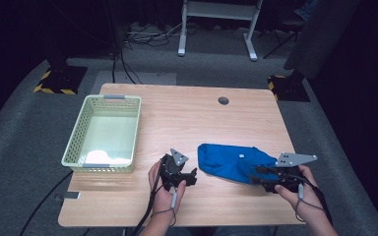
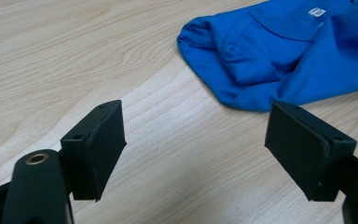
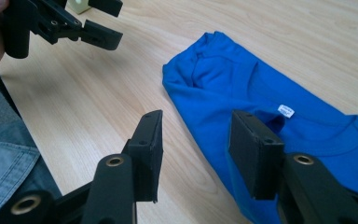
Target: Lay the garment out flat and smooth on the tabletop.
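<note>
A blue shirt lies folded on the wooden table, right of the middle, with its white neck label facing up. My left gripper rests just left of the shirt and points toward it. Its jaws stand wide open over bare wood, and the shirt's rolled end lies a little beyond them. My right gripper sits at the shirt's near right edge. In the right gripper view its jaws are apart with nothing pinched, and the right jaw hangs over the blue cloth.
A pale green mesh basket stands at the table's left side with something white inside its near end. A round cable hole sits near the far edge. The person's jeans show below the table's near edge.
</note>
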The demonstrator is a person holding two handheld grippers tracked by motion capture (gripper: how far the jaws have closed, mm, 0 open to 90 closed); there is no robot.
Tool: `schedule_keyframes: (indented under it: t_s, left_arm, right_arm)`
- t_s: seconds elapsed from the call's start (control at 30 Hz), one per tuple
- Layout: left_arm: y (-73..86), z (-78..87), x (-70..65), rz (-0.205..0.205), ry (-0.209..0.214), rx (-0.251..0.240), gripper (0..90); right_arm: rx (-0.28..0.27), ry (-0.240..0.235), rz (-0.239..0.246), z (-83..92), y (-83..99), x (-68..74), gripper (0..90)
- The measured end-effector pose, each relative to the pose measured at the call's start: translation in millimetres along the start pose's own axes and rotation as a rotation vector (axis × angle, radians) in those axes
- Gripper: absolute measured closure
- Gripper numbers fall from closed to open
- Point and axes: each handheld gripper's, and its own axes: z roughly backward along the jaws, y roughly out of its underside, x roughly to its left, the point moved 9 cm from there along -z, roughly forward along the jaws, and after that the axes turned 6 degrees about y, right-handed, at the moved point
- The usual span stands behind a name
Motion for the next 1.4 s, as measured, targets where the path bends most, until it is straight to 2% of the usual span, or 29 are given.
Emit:
schedule_keyframes:
  t_s: [0.13,0.2,0.33,0.57,0.8,0.93,1.03,1.07,1.1,1.2,1.23,1.33,1.4]
  left_arm:
    - [-1.0,-0.7,0.1,-0.001,0.002,0.0,19.9]
    - [-1.0,-1.3,0.1,0.0,0.003,0.0,19.9]
    - [-0.9,-1.6,-0.3,-0.001,0.004,0.002,19.8]
    - [-1.4,-0.3,0.0,-0.001,0.002,-0.003,19.8]
    - [-1.0,-1.0,-0.2,-0.003,0.005,0.001,19.8]
    - [-1.2,-0.9,0.8,0.0,0.006,-0.002,19.8]
    - [-1.4,0.0,1.3,0.002,0.006,-0.004,19.7]
    - [-1.5,0.3,1.4,0.002,0.006,-0.004,19.8]
    - [-1.5,0.5,1.3,0.003,0.006,-0.005,19.7]
    - [-1.7,0.7,0.8,0.002,0.007,-0.005,19.8]
    - [-1.8,0.7,0.5,0.002,0.008,-0.005,19.7]
    - [-2.3,0.7,-0.4,-0.001,0.007,-0.007,19.7]
    - [-2.5,0.4,-1.3,-0.002,0.009,-0.008,19.7]
  right_arm:
    - [-0.011,0.018,0.004,-2.6,0.7,-3.3,51.3]
    - [-0.033,0.045,0.01,-3.4,-2.1,-6.7,47.7]
    - [-0.06,0.073,0.002,-6.7,-10.3,-13.3,47.4]
    - [-0.041,0.115,0.004,-27.9,-23.3,-27.5,46.9]
    - [0.004,0.15,-0.028,-52.7,-30.9,-43.0,44.4]
    - [0.068,0.172,-0.042,-68.5,-23.0,-49.4,42.5]
    - [0.132,0.179,-0.077,-77.8,-10.2,-52.8,41.4]
    - [0.144,0.176,-0.089,-79.1,-7.1,-52.7,43.3]
    - [0.164,0.166,-0.103,-80.2,-2.1,-51.9,49.6]
    - [0.214,0.105,-0.089,-76.8,7.8,-42.8,80.8]
    - [0.218,0.095,-0.085,-73.5,8.8,-39.0,85.3]
    - [0.193,0.086,-0.047,-59.1,6.8,-28.3,86.8]
    - [0.161,0.075,-0.011,-44.3,4.3,-16.0,86.9]
